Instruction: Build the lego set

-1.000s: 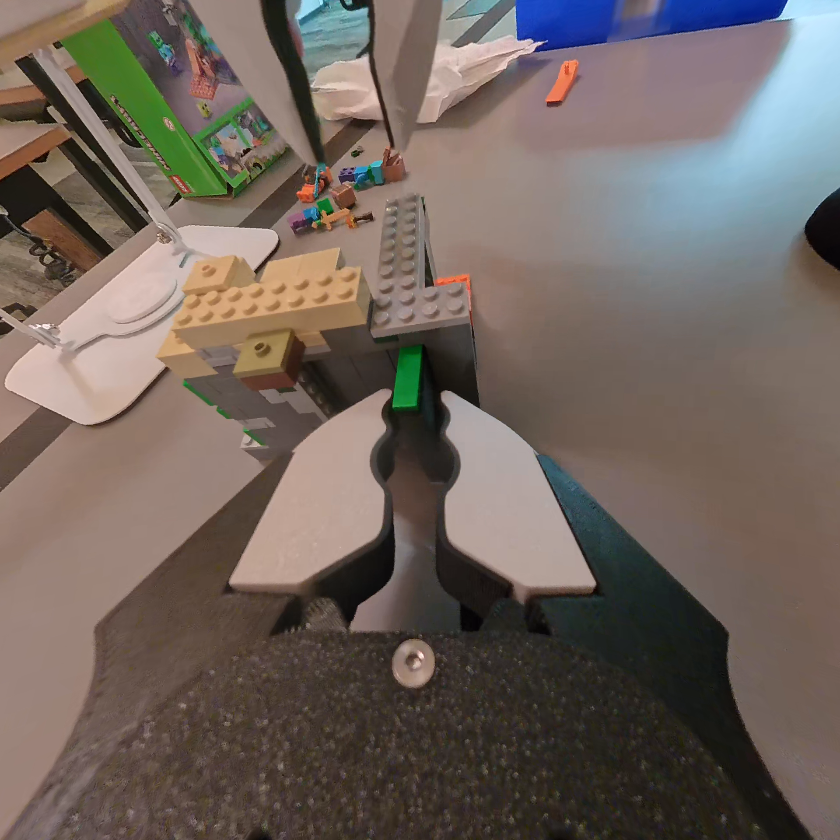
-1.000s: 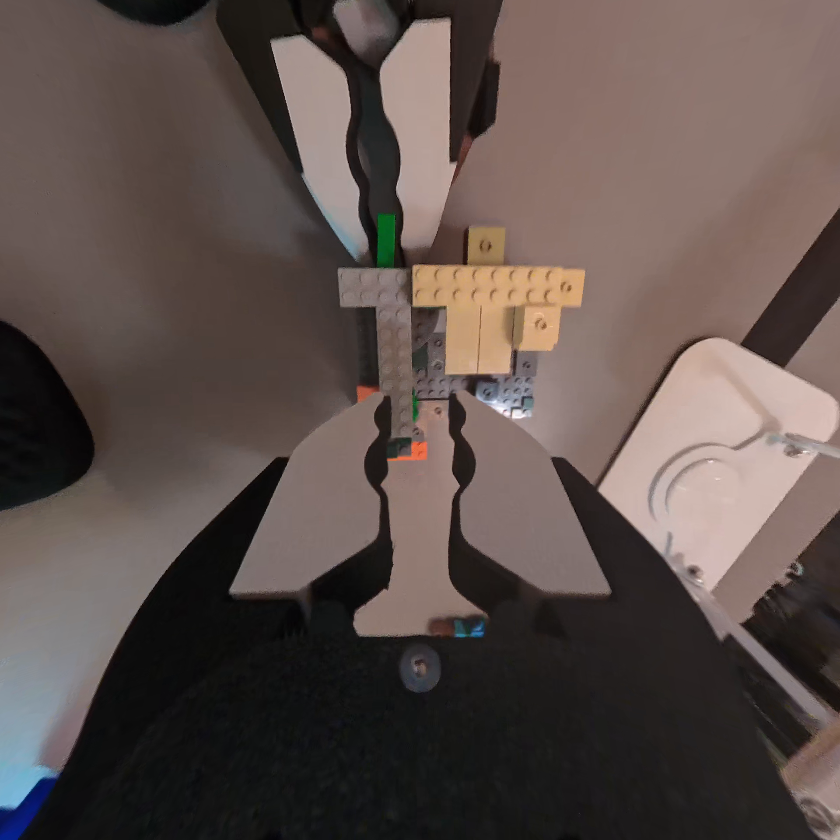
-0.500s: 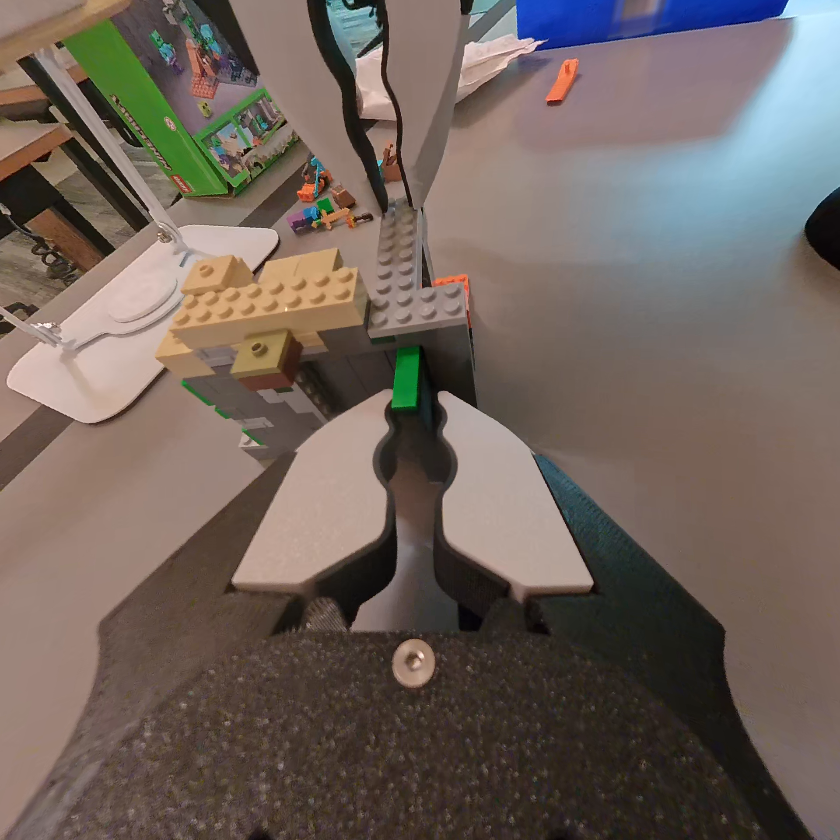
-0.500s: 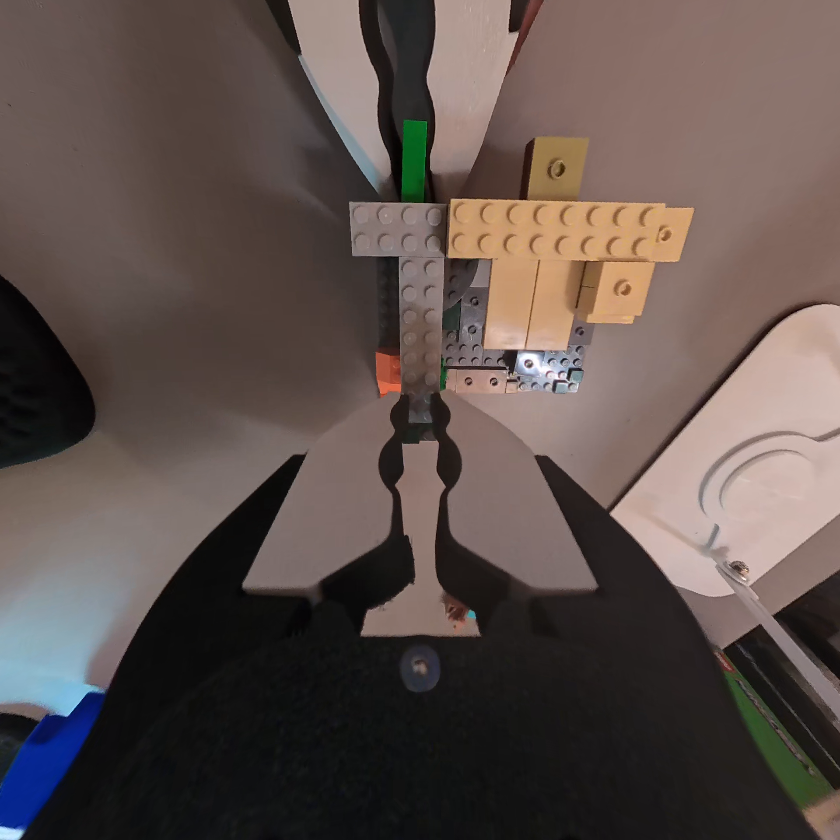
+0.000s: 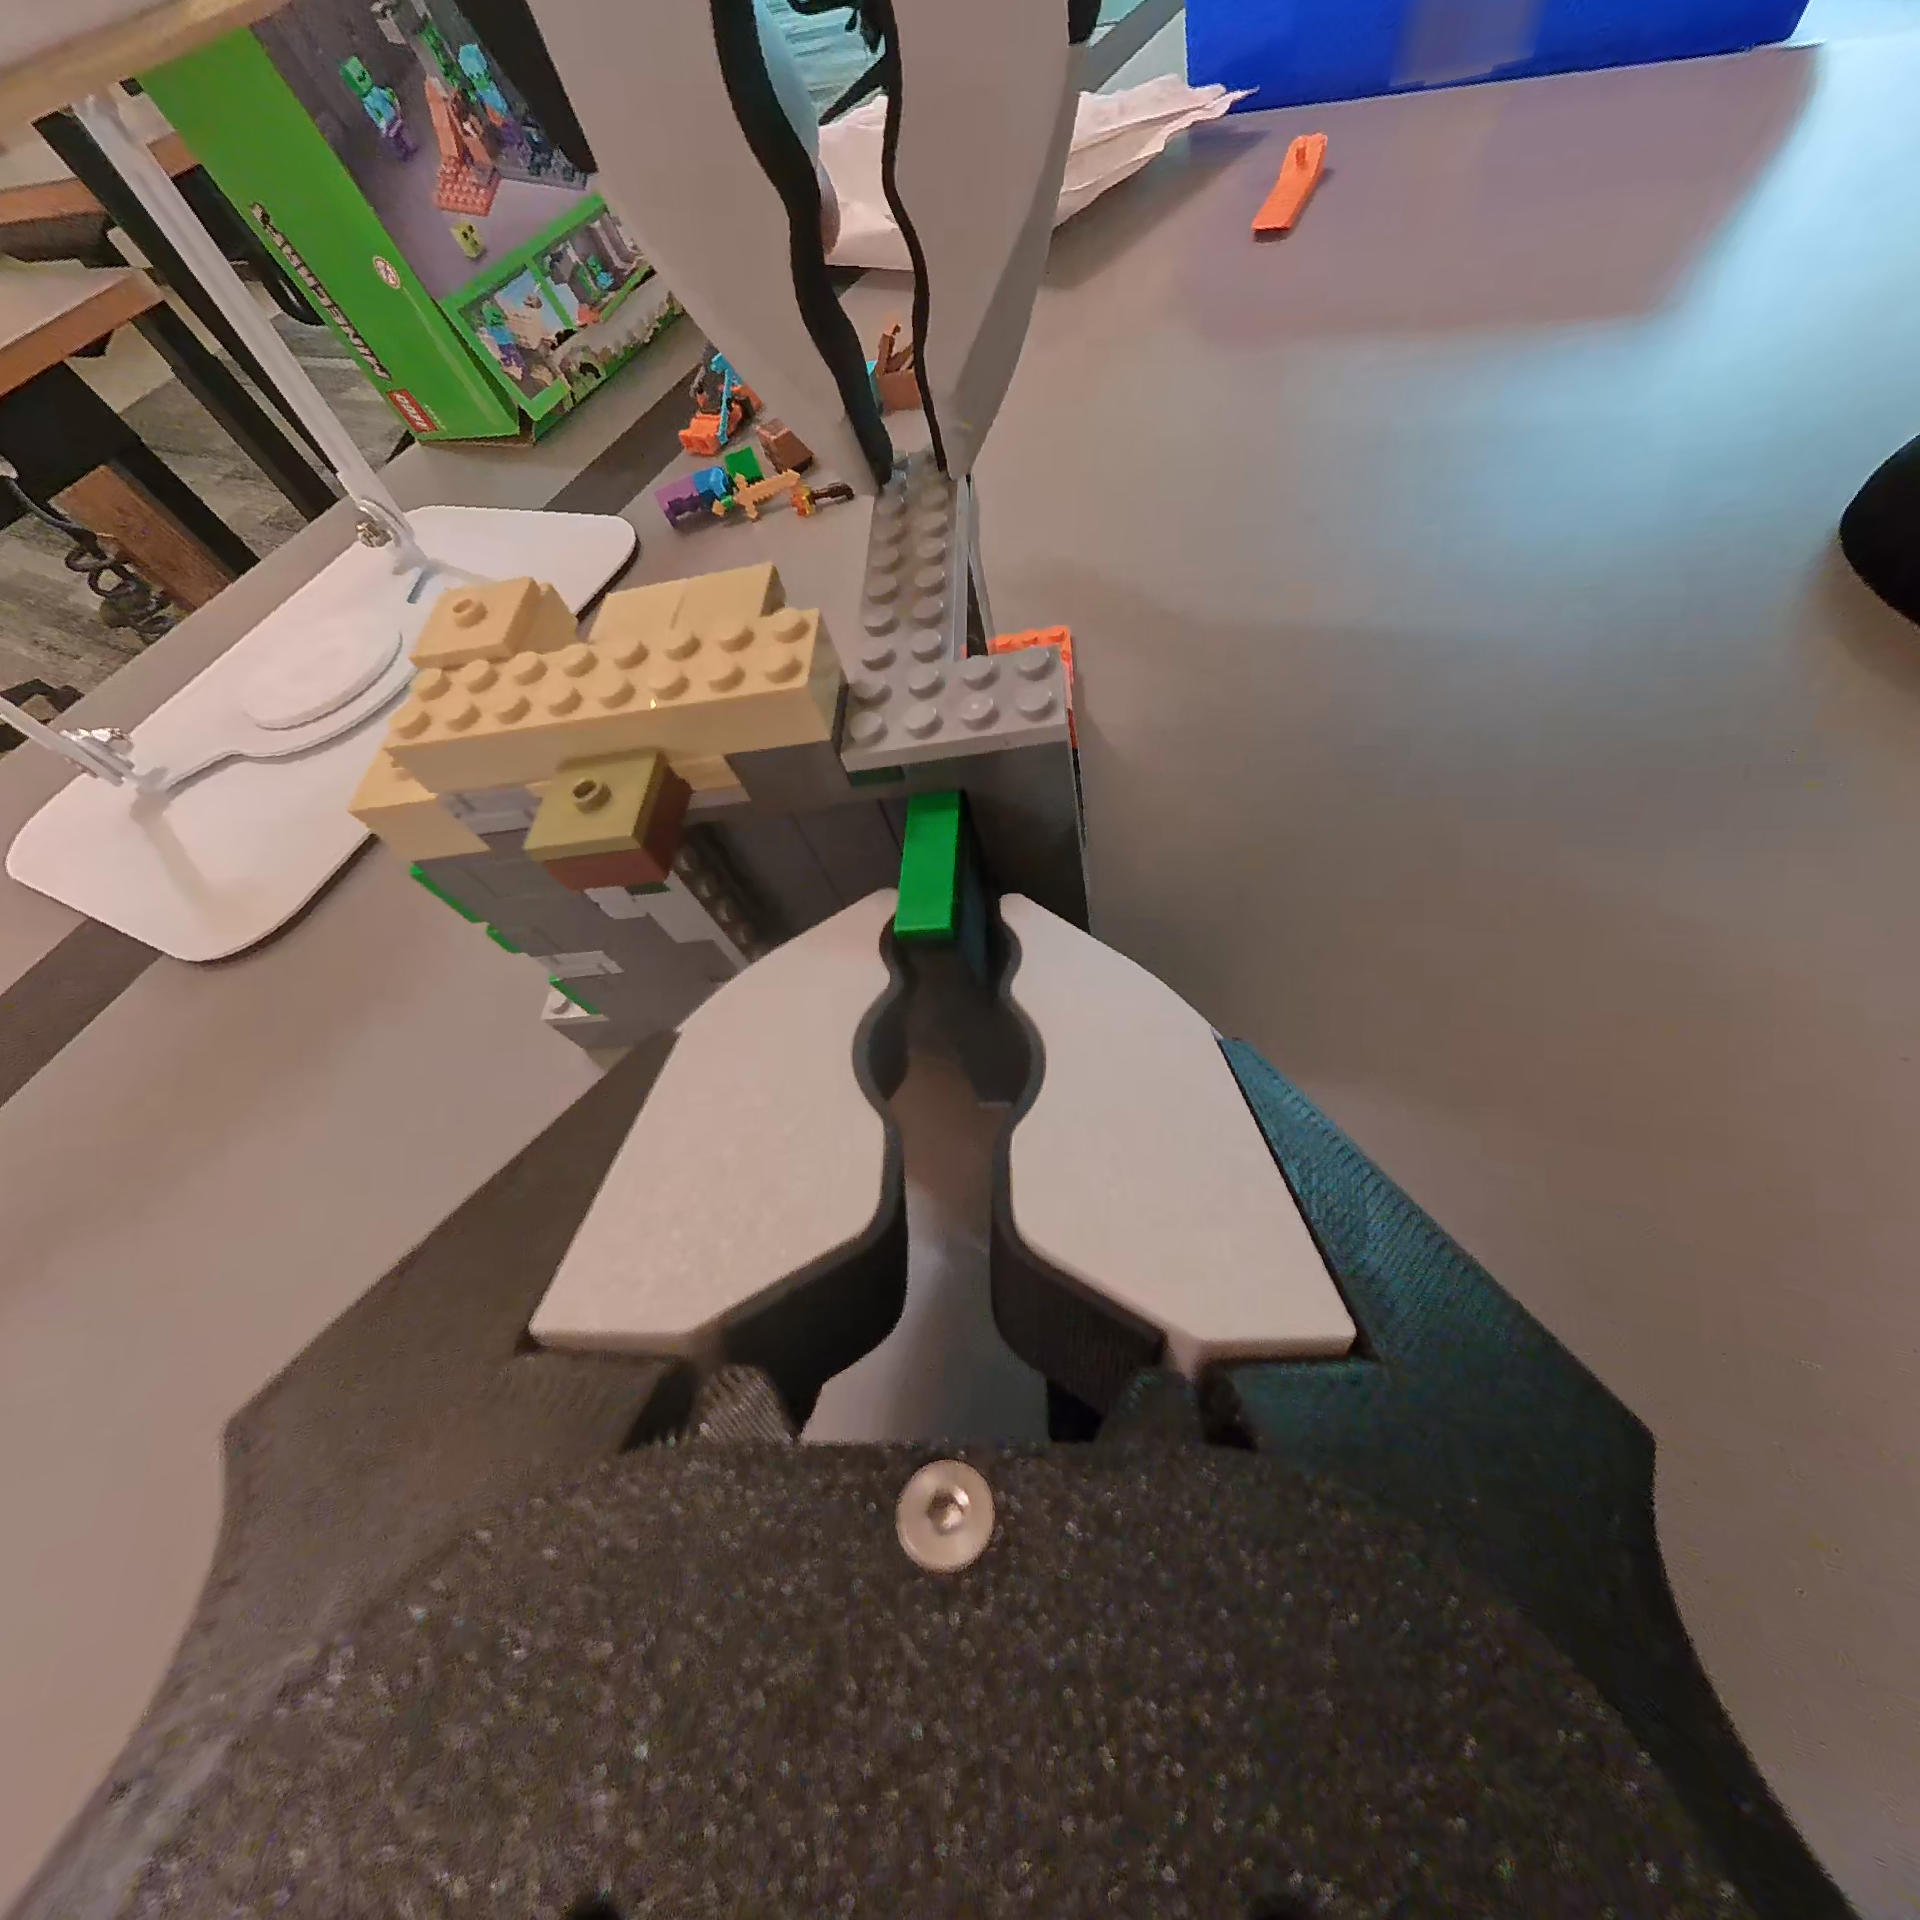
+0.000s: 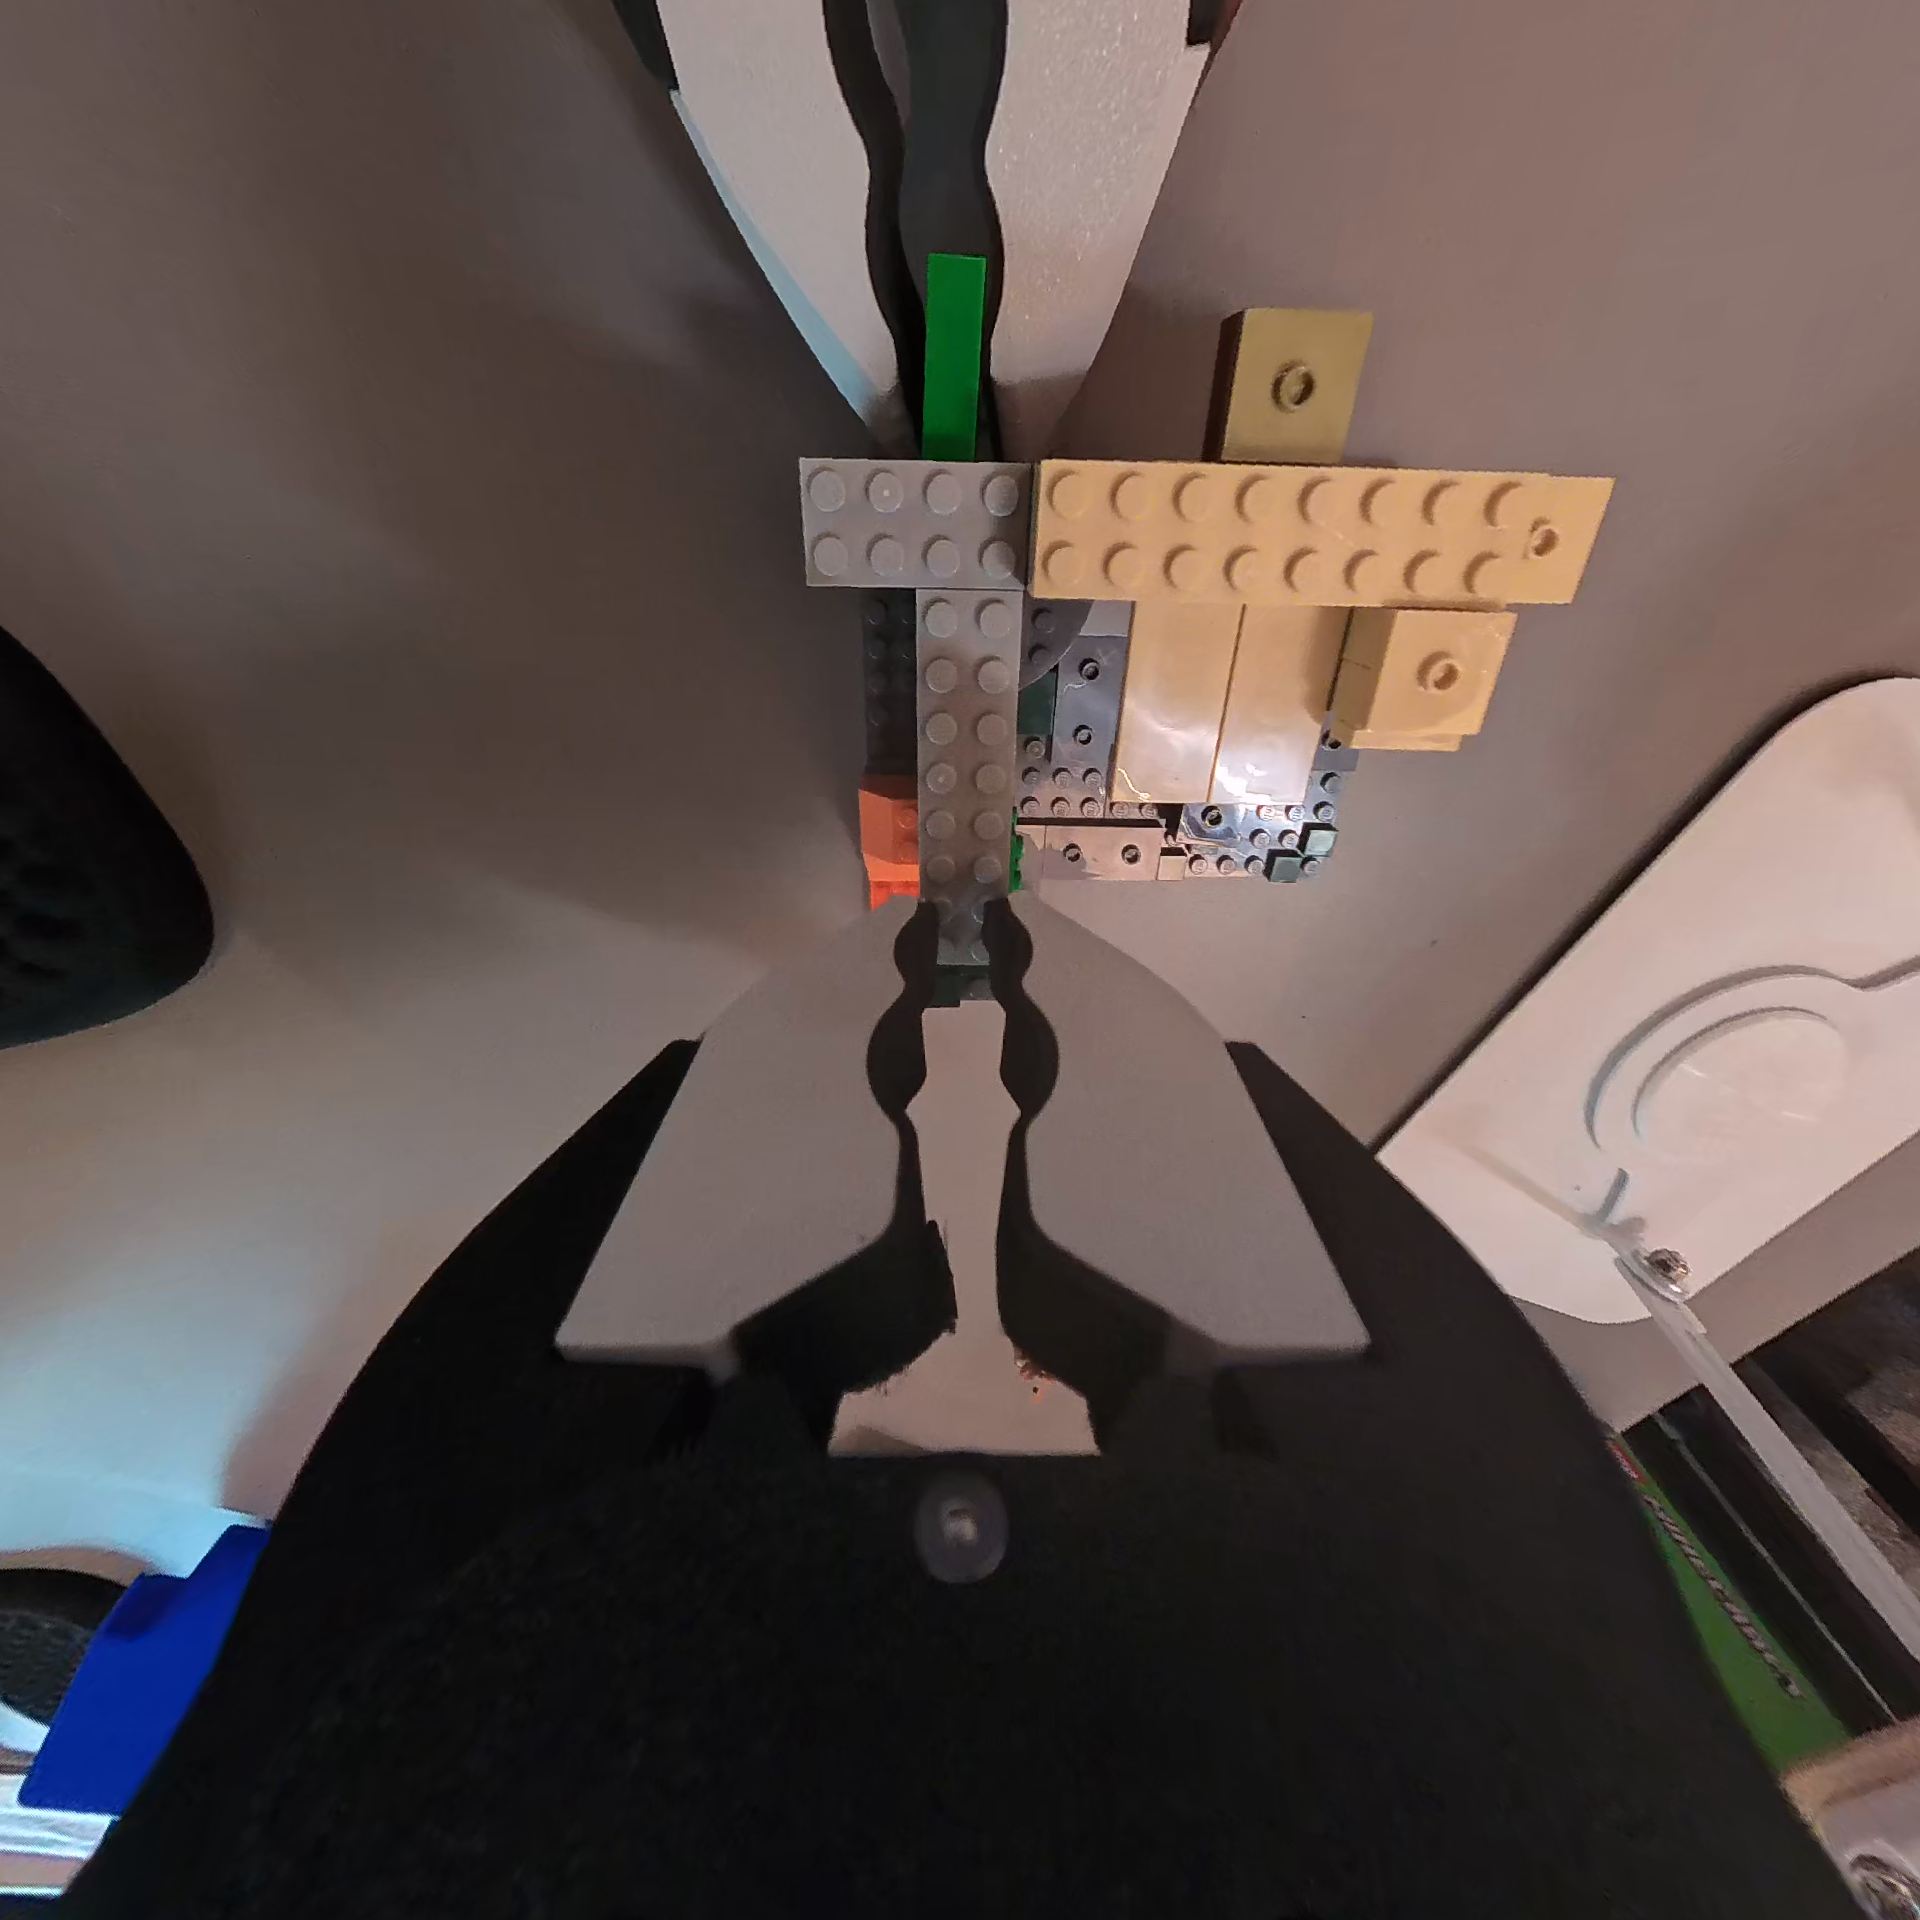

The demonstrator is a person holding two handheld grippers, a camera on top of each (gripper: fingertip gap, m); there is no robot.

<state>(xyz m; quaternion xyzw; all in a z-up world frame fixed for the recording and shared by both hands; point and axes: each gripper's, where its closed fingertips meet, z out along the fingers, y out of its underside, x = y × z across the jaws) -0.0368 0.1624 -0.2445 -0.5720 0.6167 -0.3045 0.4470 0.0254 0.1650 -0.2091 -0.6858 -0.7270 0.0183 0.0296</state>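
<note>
The lego model stands on the grey table, with tan bricks on top of grey walls. A long grey plate runs along its right side. My left gripper is shut on a green plate that sticks out of the model's near side. My right gripper comes down from above at the far end of the long grey plate. In the right wrist view the right gripper is shut on the end of the long grey plate. There the left gripper holds the green plate beyond the model.
A green lego box, a white stand base, loose small pieces, crumpled white paper and an orange brick separator lie behind the model. A black object sits at the right edge. The tips of one gripper are about 8 cm away from the tips of the other.
My right gripper has moved in toward the model and its fingers have closed on the far end of the long grey plate. My left gripper has kept its hold on the green plate.
</note>
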